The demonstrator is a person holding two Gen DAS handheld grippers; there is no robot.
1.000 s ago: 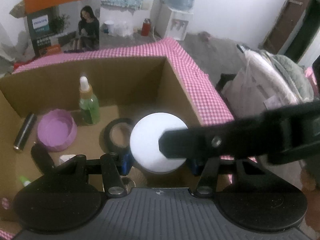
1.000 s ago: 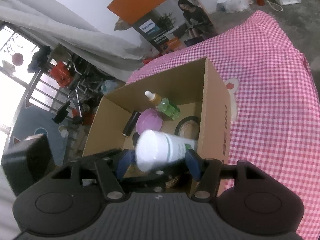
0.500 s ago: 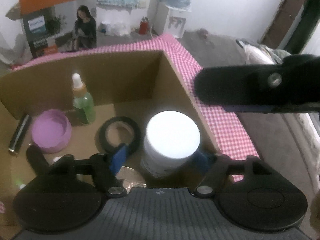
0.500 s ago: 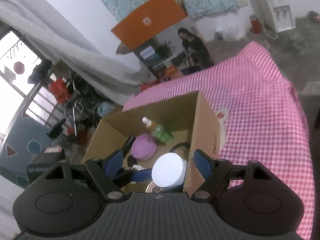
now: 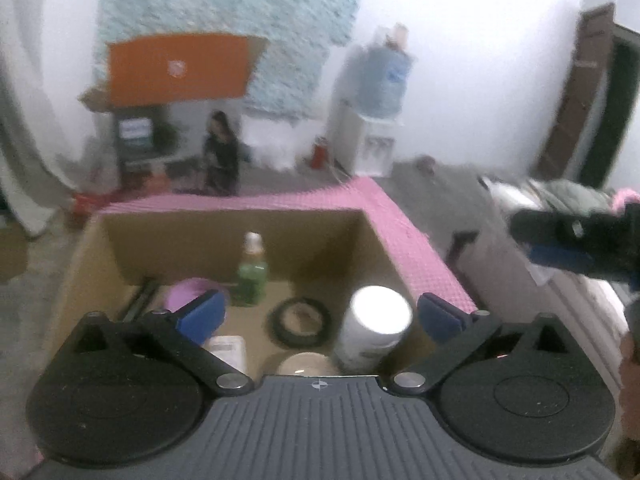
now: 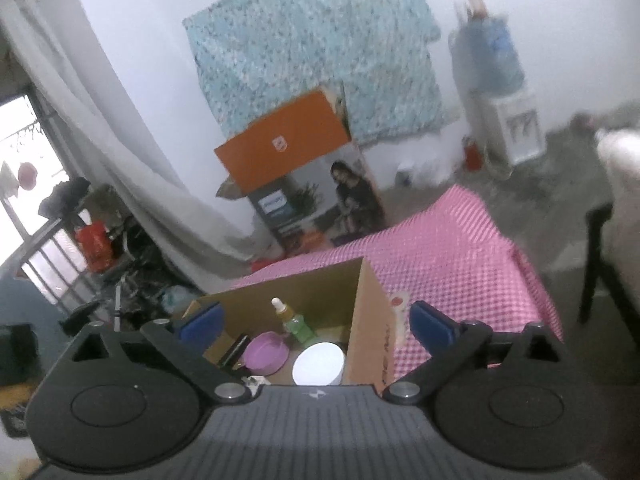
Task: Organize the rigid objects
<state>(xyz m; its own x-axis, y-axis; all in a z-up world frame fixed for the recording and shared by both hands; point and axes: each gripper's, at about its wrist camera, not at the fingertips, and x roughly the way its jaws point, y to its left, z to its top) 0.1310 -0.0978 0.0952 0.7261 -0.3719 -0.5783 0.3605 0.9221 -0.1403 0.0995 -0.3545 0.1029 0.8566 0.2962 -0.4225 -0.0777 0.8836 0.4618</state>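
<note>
both grippers, left (image 5: 320, 314) and right (image 6: 316, 322), spread wide, empty; white-lidded jar (image 5: 374, 330) upright in cardboard box (image 5: 236, 246).

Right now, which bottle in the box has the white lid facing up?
The white bottle by the box's right wall: wide, flat white lid. The green bottle near the back wall is slimmer, with a narrow dropper top.

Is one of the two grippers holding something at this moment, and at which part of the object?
Nothing is held. The left gripper and the right gripper are both open; the white bottle stands free inside the cardboard box.
</note>
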